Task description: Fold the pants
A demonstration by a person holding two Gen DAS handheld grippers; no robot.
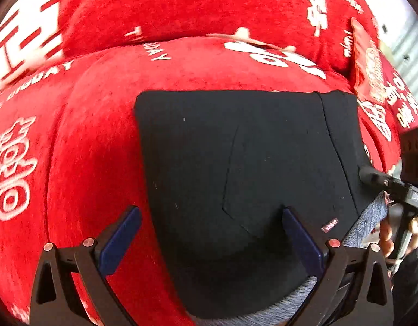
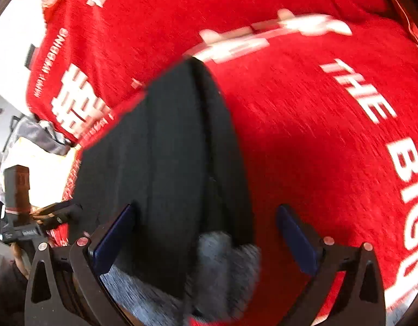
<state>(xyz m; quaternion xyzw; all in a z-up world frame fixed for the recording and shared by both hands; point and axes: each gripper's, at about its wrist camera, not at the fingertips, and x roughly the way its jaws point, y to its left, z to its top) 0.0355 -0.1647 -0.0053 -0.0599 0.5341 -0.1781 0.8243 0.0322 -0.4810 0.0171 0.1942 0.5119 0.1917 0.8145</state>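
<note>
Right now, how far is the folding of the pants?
Mostly done: the black pants lie as a compact rectangle on the red cover. In hand: nothing; left hand-held gripper and right hand-held gripper are open. Left: perhaps tucking the grey lining.

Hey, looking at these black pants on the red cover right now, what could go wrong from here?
1. The folded black pants lie on a soft, humped red plush cover; the stack might slide or loosen.
2. Grey fleecy lining pokes out at the near edge, so the fold may end untidy.
3. Both the left tongs and right tongs are open, holding nothing.
</note>
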